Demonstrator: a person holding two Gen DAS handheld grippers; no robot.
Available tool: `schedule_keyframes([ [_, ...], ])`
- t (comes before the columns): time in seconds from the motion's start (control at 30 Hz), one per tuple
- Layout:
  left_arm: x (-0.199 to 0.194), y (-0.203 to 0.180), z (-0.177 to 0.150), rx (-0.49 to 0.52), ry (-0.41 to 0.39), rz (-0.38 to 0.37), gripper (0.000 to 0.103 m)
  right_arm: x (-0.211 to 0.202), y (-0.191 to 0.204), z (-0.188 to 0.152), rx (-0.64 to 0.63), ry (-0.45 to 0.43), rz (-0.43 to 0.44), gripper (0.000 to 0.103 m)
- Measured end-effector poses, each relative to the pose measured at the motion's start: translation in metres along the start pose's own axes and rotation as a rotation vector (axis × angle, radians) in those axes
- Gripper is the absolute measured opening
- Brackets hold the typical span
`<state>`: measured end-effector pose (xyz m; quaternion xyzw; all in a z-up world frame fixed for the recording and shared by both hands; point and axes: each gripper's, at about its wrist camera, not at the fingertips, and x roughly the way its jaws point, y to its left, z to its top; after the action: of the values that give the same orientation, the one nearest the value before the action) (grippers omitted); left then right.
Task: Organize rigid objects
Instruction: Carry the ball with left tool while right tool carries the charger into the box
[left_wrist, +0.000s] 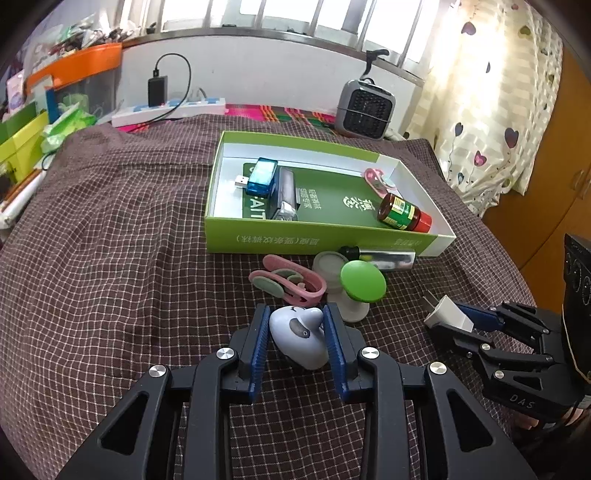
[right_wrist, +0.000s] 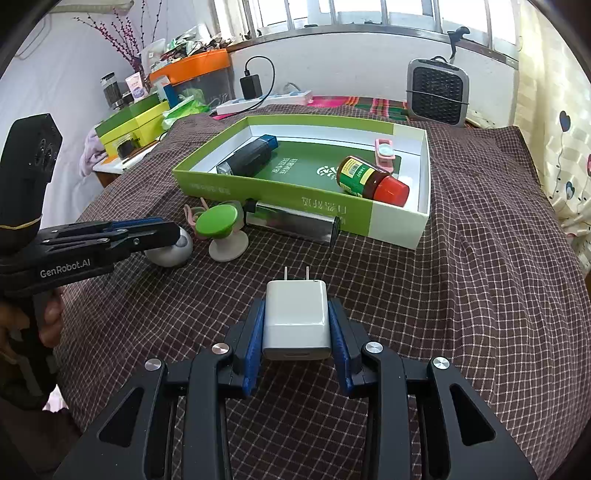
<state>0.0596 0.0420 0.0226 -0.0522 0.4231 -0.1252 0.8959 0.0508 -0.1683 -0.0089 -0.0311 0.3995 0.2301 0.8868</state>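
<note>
My left gripper (left_wrist: 297, 314) is shut on a pale grey egg-shaped gadget (left_wrist: 299, 338) resting on the checked cloth; it also shows in the right wrist view (right_wrist: 171, 249). My right gripper (right_wrist: 296, 306) is shut on a white plug charger (right_wrist: 295, 319), prongs pointing forward; the charger also shows in the left wrist view (left_wrist: 448, 314). A green open box (left_wrist: 229, 236) (right_wrist: 273, 194) ahead holds a blue USB stick (left_wrist: 262, 176), a red-capped jar (left_wrist: 404, 213) (right_wrist: 373, 179) and a pink clip (left_wrist: 378, 181).
In front of the box lie a pink clip (left_wrist: 291, 282), a green-topped suction knob (left_wrist: 362, 282) (right_wrist: 218, 221) and a silver tube (left_wrist: 388, 256) (right_wrist: 295, 221). A grey fan heater (left_wrist: 364, 109) (right_wrist: 437, 92) and a power strip (left_wrist: 166, 109) stand at the back. Cluttered boxes (right_wrist: 136, 125) stand left.
</note>
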Motion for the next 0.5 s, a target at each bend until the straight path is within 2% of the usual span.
schedule_keyframes([
  [0.5, -0.011, -0.004, 0.000, 0.006, -0.026, -0.003, 0.027, -0.005, 0.000, -0.001, -0.003, -0.010, -0.006, 0.035],
])
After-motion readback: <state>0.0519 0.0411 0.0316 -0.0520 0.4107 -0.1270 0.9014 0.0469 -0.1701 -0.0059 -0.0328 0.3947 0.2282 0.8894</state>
